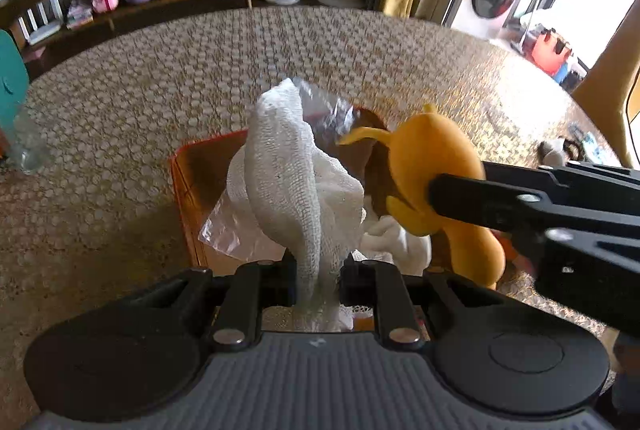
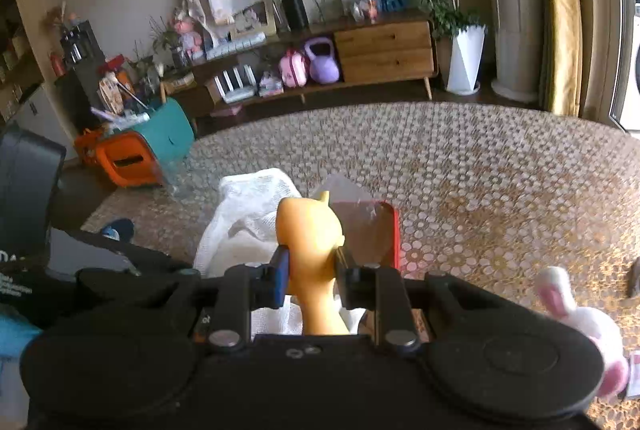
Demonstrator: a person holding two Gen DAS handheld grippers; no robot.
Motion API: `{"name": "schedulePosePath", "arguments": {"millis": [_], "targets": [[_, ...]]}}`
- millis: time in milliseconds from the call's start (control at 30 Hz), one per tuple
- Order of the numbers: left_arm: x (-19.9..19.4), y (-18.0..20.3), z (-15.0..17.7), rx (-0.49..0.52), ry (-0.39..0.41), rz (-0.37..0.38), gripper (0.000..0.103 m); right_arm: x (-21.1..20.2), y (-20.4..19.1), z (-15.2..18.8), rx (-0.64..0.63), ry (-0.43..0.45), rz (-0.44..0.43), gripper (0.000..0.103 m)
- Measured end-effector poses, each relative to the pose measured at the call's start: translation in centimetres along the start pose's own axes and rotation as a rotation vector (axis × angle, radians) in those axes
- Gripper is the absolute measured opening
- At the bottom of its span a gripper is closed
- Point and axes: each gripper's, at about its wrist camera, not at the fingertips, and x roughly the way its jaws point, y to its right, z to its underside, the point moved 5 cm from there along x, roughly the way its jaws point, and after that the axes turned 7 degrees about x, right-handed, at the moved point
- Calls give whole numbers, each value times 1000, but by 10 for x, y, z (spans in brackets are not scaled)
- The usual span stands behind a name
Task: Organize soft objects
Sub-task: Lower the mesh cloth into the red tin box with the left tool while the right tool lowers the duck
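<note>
My left gripper [image 1: 318, 272] is shut on a white mesh cloth [image 1: 288, 166] that bunches up above an orange-red box [image 1: 188, 186] on the patterned table. A clear plastic bag [image 1: 320, 102] clings to the cloth. The right gripper [image 2: 310, 276] is shut on a soft yellow toy [image 2: 310, 230]. In the left wrist view this gripper [image 1: 444, 198] comes in from the right, holding the yellow toy [image 1: 428, 154] over the box's right side. The white cloth [image 2: 248, 214] and the box's red wall [image 2: 395, 234] show behind the toy in the right wrist view.
A pink and white plush [image 2: 580, 322] lies on the table at the right. A clear bottle [image 1: 28, 146] stands at the table's left edge. Small items [image 1: 568, 148] lie far right. Beyond the table are an orange and teal bin [image 2: 136, 154] and a wooden sideboard [image 2: 384, 50].
</note>
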Motion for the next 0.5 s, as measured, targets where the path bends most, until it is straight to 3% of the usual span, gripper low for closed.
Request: {"name": "schedulePosePath", "arguments": {"millis": [233,500], "targets": [[29,-3,6,17,-54,-17,18,40,6,10,2,-68,58,24],[47,-1,15,18,-85,-17,18,58,14,21,5,-115,89,24]]}}
